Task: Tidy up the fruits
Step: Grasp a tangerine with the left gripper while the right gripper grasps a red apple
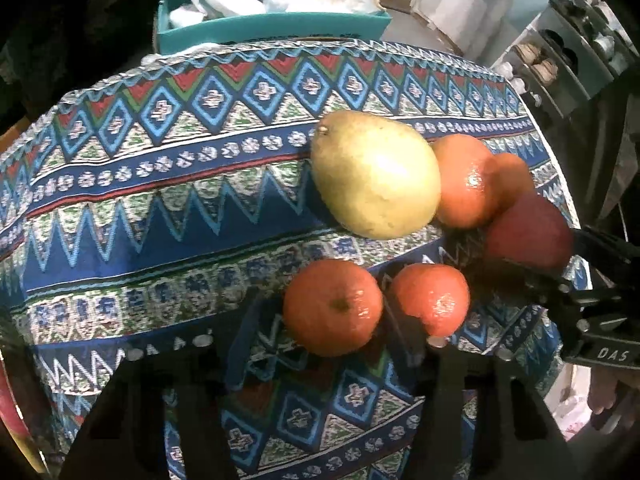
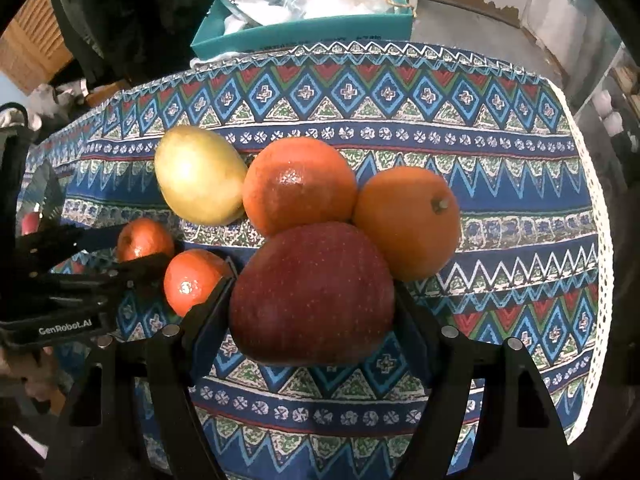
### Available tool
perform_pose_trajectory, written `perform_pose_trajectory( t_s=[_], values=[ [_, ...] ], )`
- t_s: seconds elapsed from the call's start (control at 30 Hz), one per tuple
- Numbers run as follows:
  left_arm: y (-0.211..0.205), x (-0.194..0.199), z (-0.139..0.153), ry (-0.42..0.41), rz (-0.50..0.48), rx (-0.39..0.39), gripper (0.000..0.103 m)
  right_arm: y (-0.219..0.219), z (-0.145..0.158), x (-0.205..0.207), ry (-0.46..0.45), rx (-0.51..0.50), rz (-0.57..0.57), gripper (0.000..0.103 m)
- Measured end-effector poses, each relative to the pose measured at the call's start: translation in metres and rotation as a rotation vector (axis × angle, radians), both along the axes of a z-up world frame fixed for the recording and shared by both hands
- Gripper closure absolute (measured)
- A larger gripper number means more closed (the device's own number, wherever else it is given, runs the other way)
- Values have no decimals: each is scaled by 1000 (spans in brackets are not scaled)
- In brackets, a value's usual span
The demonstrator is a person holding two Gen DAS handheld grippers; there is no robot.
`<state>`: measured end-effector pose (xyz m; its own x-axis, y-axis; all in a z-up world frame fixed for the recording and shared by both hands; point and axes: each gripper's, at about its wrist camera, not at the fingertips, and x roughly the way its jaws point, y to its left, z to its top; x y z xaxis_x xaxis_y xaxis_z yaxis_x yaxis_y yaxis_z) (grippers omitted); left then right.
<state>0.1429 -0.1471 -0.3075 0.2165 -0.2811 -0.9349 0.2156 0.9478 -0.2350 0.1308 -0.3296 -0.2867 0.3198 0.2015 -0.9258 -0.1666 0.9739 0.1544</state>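
Note:
On a patterned tablecloth (image 1: 160,200) lie a yellow-green pear (image 1: 376,176) (image 2: 200,176), two oranges (image 2: 300,184) (image 2: 408,220), two small mandarins (image 1: 332,306) (image 1: 430,298) and a red apple (image 2: 312,292) (image 1: 528,236). My right gripper (image 2: 312,312) is shut on the red apple, one finger on each side. My left gripper (image 1: 332,332) is open around the left mandarin, with the second mandarin by its right finger. The right gripper also shows at the right of the left wrist view (image 1: 580,280).
A teal box (image 1: 272,28) (image 2: 304,28) with plastic bags stands beyond the table's far edge. A lace border (image 2: 600,240) marks the table's right edge. Shelves (image 1: 568,52) stand at the far right.

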Motion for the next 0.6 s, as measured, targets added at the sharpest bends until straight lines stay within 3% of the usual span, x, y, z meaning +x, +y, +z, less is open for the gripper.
perform_pose_trajectory(
  t_s=[0.07,0.33,0.6],
  values=[
    [-2,1,0,2,-5,-12,55,-1,-1,1,2,-7,4,27],
    [-6,-2,3,-49,-16,17,57,2,1,-3,-9,-16,12,27],
    [4,-14,36,-118,-19,5,57,10,16,-5,-49,-23,22,27]
  ],
)
